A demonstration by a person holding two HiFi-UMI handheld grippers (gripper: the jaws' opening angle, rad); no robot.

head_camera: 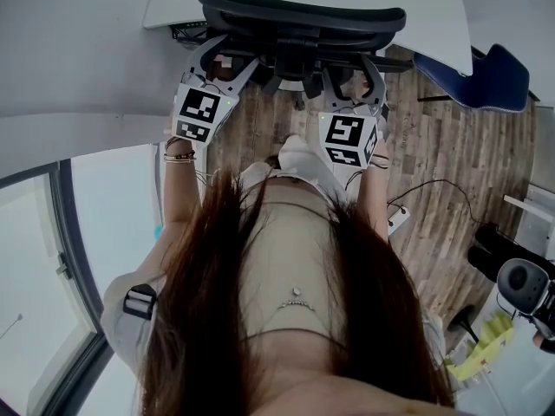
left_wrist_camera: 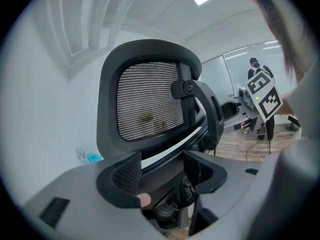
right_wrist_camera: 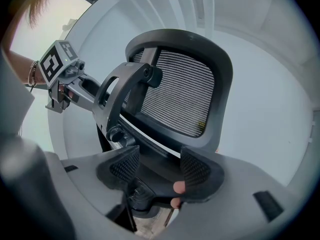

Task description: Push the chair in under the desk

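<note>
Both claws are up against the back of the black mesh chair [head_camera: 303, 16]. The left claw [left_wrist_camera: 165, 176] is spread wide, and the lower frame of the chair back runs between its jaws. The right claw [right_wrist_camera: 160, 171], just to the right of it, is spread the same way around that frame. The chair stands straight ahead of the claws, with the white table [head_camera: 434, 16] just beyond it. A wooden floor [head_camera: 451, 163] lies below the claws.

Passage ahead of the left tool [left_wrist_camera: 162, 171] and right tool [right_wrist_camera: 155, 173] is barred by the chair back [head_camera: 299, 16]; floor [head_camera: 460, 146] rightward is left free.
</note>
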